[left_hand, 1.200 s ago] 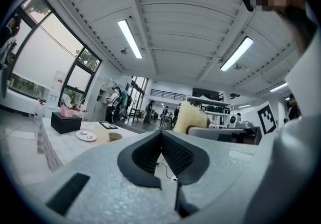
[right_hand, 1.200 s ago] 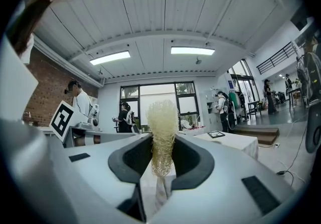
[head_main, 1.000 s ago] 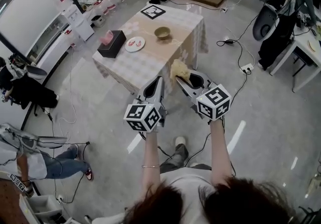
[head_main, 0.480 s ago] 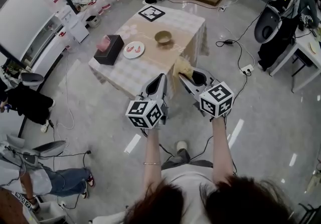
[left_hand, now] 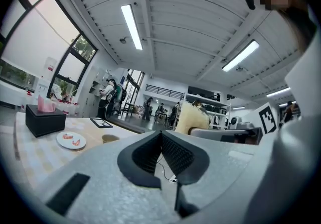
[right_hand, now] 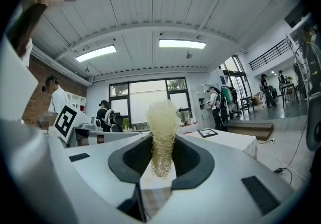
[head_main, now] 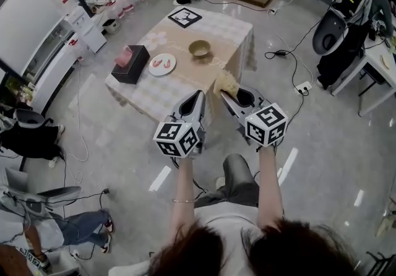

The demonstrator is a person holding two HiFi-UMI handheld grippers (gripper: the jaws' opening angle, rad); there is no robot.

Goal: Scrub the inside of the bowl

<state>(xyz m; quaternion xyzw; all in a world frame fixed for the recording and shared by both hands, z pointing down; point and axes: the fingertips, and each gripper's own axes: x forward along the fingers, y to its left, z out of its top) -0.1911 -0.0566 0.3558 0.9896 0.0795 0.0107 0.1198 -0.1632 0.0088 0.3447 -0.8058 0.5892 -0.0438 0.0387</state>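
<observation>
An olive-coloured bowl [head_main: 200, 49] stands empty on the checked tablecloth of a table [head_main: 230, 28], well ahead of both grippers; it also shows small in the left gripper view as the bowl [left_hand: 109, 138]. My right gripper [head_main: 224, 94] is shut on a pale yellow mesh scrubber [head_main: 224, 85], which sticks up from the jaws as the scrubber [right_hand: 161, 132] in the right gripper view. My left gripper [head_main: 197, 96] is held beside it, shut with nothing in it. Both grippers hover above the floor, short of the table's near edge.
On the table lie a white plate [head_main: 163, 64] with red pieces, a black tissue box [head_main: 130, 64] and a marker board [head_main: 184, 17]. Cables [head_main: 286, 52] run across the floor on the right. Chairs and seated people stand at the left, a desk [head_main: 378, 57] at the right.
The view has drifted slightly towards the table, and the person's leg has stepped forward under the grippers. Both grippers keep the same pose and hold.
</observation>
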